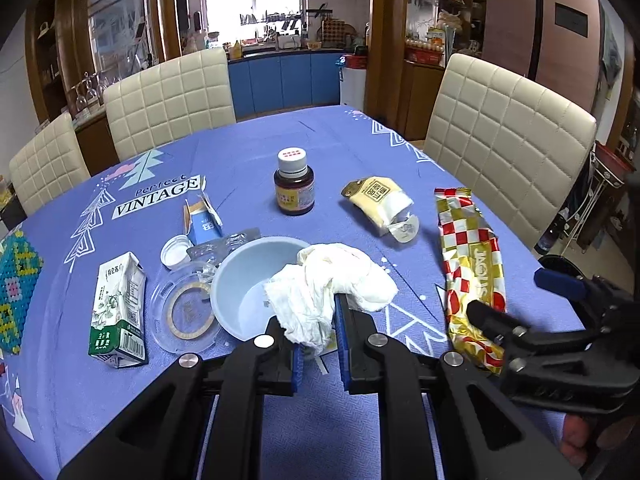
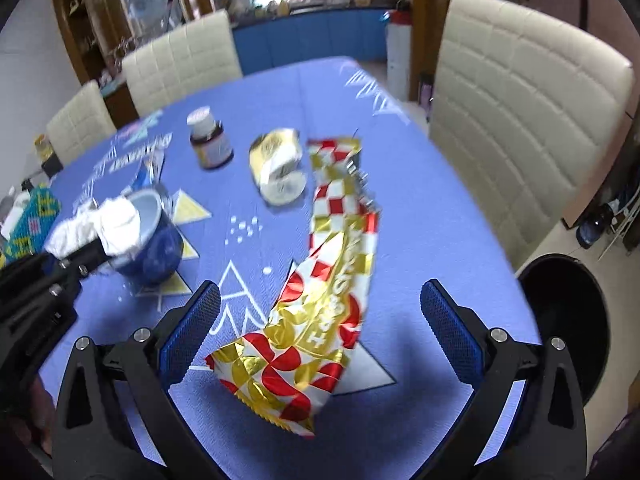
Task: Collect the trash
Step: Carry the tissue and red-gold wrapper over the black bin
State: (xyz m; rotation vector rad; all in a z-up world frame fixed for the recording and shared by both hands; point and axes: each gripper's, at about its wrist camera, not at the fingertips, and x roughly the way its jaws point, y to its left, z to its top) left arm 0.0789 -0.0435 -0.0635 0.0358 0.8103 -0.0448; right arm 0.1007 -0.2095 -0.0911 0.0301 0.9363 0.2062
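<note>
**Tissue pinched on the left, snack wrapper loose between the right fingers**

So the left gripper (image 1: 316, 340) is clamped tight on a crumpled white tissue (image 1: 328, 284), and the wad hangs over the near rim of a light blue bowl (image 1: 240, 280) on the blue tablecloth (image 1: 256, 136). The right gripper (image 2: 320, 328) has its jaws spread as wide as they go, with nothing pressed between the pads. The red, white and gold snack wrapper (image 2: 320, 320) lies between those fingers, with its near end looking a bit lifted off the cloth, though that view is blurry so I can't swear to it. From the left camera the same wrapper stretches along the right side of the table, with the right gripper sitting over its near end.

Other trash spread around: a green and white carton (image 1: 118, 312) at the left, a clear plastic lid (image 1: 186, 312) touching the bowl, a small white cap (image 1: 176, 252), a torn blue box (image 1: 202, 220), and a yellow packet (image 1: 380, 204) beside a brown pill bottle (image 1: 294, 184) that stands upright mid-table. A black bin (image 2: 568, 320) sits on the floor just off the table's right edge.
</note>
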